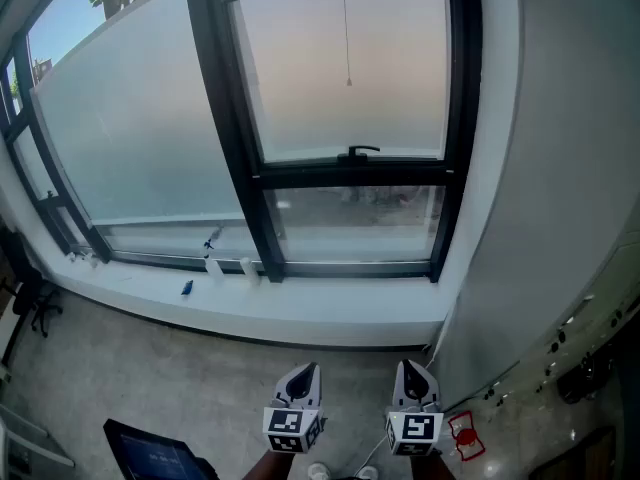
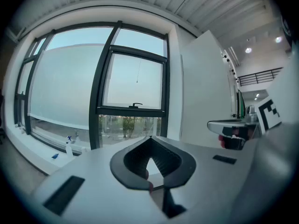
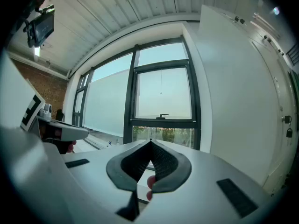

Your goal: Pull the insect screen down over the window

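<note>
Premises: commercial interior of office or studio type; its exact use cannot be told.

Evidence, item by item:
- tall black-framed windows (image 1: pixel 232 118) set in a row above a deep white sill (image 1: pixel 330 313)
- spray bottle (image 1: pixel 212 260) standing on that sill
- bare grey concrete floor (image 1: pixel 150 378)
- dark swivel chair (image 1: pixel 35 303), cut off at the left edge
- white slatted ceiling (image 3: pixel 117 13) with recessed spotlights (image 2: pixel 248 50)
- exposed brick wall (image 3: pixel 42 85)
- railed upper gallery (image 2: pixel 261 76)
- plain white door panels (image 3: pixel 243 87) carrying small lock fittings (image 3: pixel 283 120)
</note>
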The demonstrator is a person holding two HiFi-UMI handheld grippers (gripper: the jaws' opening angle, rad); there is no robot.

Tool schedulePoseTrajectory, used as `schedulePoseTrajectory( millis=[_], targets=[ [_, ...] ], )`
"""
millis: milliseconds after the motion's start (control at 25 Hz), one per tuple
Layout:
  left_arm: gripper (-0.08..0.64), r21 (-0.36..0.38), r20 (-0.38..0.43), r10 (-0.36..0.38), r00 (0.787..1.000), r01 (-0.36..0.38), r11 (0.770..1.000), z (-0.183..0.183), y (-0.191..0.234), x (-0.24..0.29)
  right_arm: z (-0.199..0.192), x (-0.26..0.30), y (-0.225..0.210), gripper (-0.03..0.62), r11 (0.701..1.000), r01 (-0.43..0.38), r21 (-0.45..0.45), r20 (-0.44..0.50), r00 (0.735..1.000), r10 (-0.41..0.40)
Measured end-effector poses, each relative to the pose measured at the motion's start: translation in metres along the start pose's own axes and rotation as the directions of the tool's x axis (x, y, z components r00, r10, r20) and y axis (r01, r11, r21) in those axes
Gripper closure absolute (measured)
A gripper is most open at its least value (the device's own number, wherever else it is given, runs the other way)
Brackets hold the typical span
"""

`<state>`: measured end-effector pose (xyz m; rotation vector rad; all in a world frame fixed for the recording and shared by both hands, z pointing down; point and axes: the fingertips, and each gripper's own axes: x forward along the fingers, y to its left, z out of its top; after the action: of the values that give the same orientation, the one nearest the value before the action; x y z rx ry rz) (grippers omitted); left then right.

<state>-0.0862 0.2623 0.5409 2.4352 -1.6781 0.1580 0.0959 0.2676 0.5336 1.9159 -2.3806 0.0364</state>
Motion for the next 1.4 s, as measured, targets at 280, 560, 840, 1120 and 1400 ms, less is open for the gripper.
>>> schedulePoseTrajectory(
  millis=[280,560,840,1120,1400],
  targets=[
    [0.558,0.075,0.024,-0.018,1.0,0.016,0.997,-0.006,-0.002,-0.018,-0.001,-0.017,0.022,0.592,1.0,-0.006,-0.023,-0.005,1.0,0.006],
    [0.558,0.076,0.018,-0.032,0.999,0.03,0.997,-0.01,-0.003,-0.028,-0.001,-0.022,0.035,0.592,1.0,-0.012,-0.018,-0.011,1.0,0.012],
    [0.558,0.077,0.026,-0.021,0.999,0.019,0.997,-0.002,0.003,-0.029,0.009,-0.021,0.037,0.591,1.0,-0.012,0.023,0.022,1.0,0.012],
    [0.558,0.053,0.014,-0.017,1.0,0.016,0.998,-0.007,0.003,-0.024,0.004,-0.016,0.034,0.591,0.999,-0.011,0.032,0.008,1.0,0.011],
    [0.558,0.057,0.013,-0.001,1.0,0.0,0.998,-0.007,-0.001,-0.018,0.007,-0.013,0.023,0.591,0.999,-0.015,0.032,0.016,1.0,0.014]
  ],
)
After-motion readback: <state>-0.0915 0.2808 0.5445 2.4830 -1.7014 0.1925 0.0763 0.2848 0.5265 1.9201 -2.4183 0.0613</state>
